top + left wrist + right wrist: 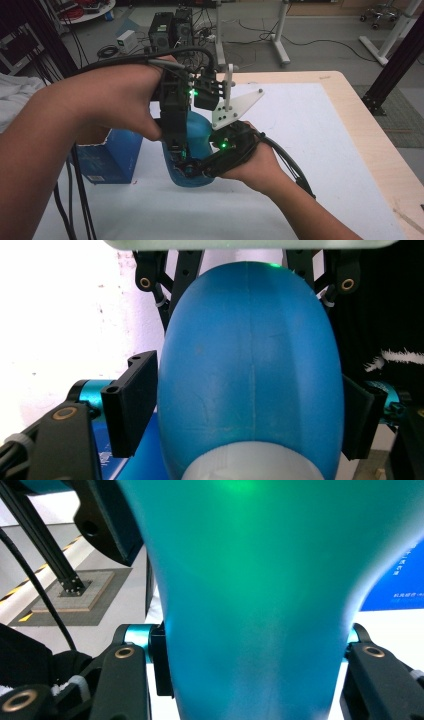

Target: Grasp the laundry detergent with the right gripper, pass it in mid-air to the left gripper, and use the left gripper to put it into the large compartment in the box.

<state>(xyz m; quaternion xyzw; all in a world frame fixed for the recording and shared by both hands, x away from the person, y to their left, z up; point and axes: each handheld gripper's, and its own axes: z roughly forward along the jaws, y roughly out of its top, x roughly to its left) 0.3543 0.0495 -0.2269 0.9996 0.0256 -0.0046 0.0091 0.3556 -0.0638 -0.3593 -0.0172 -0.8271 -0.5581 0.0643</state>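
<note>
The jaws of the right gripper [192, 170] are clamped on the narrow lower part of the blue bottle [192, 150], one pad [161, 665] pressed against each side of it. The jaws of the left gripper [175, 150] stand on either side of the wider body of the same bottle. In the left gripper view the right pad [356, 422] lies against the bottle wall; the left pad [131, 410] sits at the wall, and contact there cannot be confirmed.

The bottle stands near the middle of the bench [320, 150], on the white sheet [300, 125] that covers most of the top. The left hand [120, 100] comes down over it from above; the right hand [252, 167] reaches in low from the right.

A blue box [110, 160] rests just left of the bottle, near the left edge of the sheet, leaving little room on that side. To the right and toward the far edge the sheet lies bare up to the wooden border of the bench. A white three-cornered plate [235, 107] on the right gripper projects above the bottle, close to the body of the left gripper.
</note>
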